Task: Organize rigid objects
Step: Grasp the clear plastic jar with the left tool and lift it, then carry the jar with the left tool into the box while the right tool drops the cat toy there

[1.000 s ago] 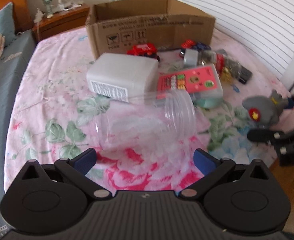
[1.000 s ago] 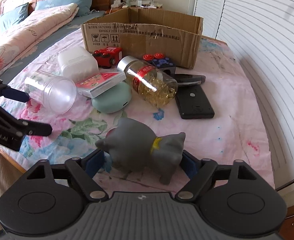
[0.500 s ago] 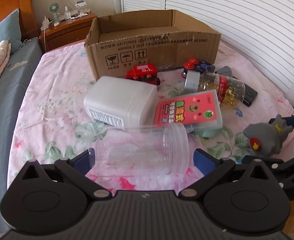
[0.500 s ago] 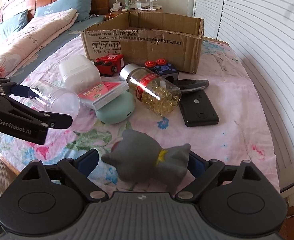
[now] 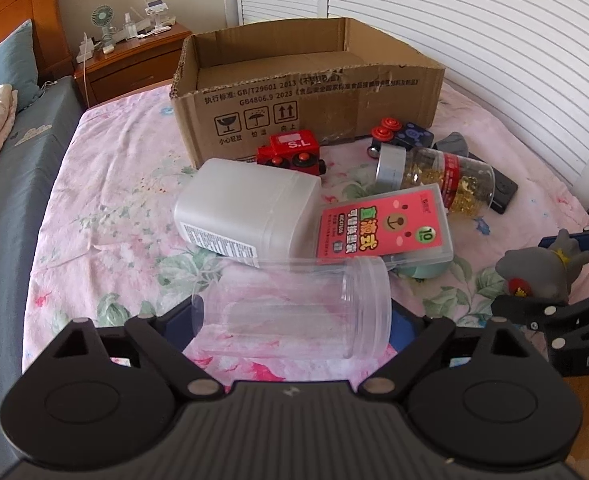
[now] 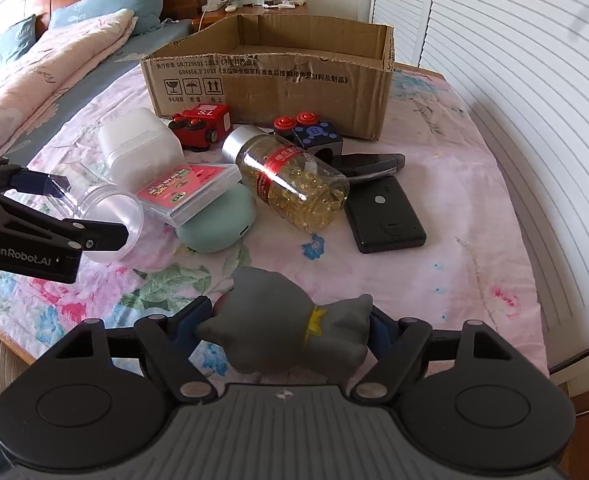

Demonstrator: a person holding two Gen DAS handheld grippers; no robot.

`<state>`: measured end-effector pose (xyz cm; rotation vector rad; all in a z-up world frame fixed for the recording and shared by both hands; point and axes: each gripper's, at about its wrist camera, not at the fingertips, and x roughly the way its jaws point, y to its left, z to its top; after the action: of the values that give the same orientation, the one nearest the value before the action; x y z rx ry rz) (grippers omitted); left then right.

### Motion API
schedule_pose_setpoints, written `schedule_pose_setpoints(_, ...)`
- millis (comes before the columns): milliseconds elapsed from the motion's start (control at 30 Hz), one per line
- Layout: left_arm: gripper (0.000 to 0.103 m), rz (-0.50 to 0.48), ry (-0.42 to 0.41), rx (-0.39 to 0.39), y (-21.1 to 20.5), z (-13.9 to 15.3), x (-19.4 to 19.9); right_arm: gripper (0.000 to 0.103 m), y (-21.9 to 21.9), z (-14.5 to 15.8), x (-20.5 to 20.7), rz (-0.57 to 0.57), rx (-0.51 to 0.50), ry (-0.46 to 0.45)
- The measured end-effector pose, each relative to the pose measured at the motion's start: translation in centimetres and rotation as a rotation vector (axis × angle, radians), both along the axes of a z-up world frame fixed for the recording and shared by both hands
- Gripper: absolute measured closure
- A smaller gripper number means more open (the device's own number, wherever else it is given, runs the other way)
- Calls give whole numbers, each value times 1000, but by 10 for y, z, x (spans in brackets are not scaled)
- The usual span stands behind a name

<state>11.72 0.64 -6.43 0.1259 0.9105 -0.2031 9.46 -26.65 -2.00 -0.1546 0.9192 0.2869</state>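
My left gripper (image 5: 290, 320) is shut on a clear plastic jar (image 5: 294, 308), held sideways above the floral bed sheet; the jar also shows in the right wrist view (image 6: 110, 224). My right gripper (image 6: 284, 330) is shut on a grey cat figurine (image 6: 290, 332), lifted off the sheet; the figurine also shows in the left wrist view (image 5: 538, 276). An open cardboard box (image 5: 306, 92) stands beyond both, also seen in the right wrist view (image 6: 270, 80).
On the sheet before the box lie a white plastic container (image 5: 246, 212), a pink card case (image 5: 386, 228) on a teal pouch (image 6: 218, 220), a red toy train (image 5: 290, 152), a bottle of gold capsules (image 6: 290, 180), a blue toy block (image 6: 314, 132) and a black device (image 6: 386, 216). A nightstand (image 5: 134, 56) stands behind.
Both grippers have risen and tilted up, lifting the clear jar and the cat figurine off the sheet. The box now shows more of its inside.
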Motion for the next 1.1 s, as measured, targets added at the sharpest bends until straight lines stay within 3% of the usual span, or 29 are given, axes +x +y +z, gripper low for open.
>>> schedule_pose_setpoints(333,12,-83,-10,4,2,32,0,21,-8,34,4,33,10,-53)
schedule_pose_setpoints(533,12,-95,-59,12,5,59,21,21,-10,59,22,50,13,-109)
schedule_pose_setpoints(833,12,-61,-144,10,3,95,100,21,-5,94,65,77,48,-182)
schedule_pose_setpoints(1100,12,-26,-117,40,-5,95,183,21,3,110,103,84,42,-199)
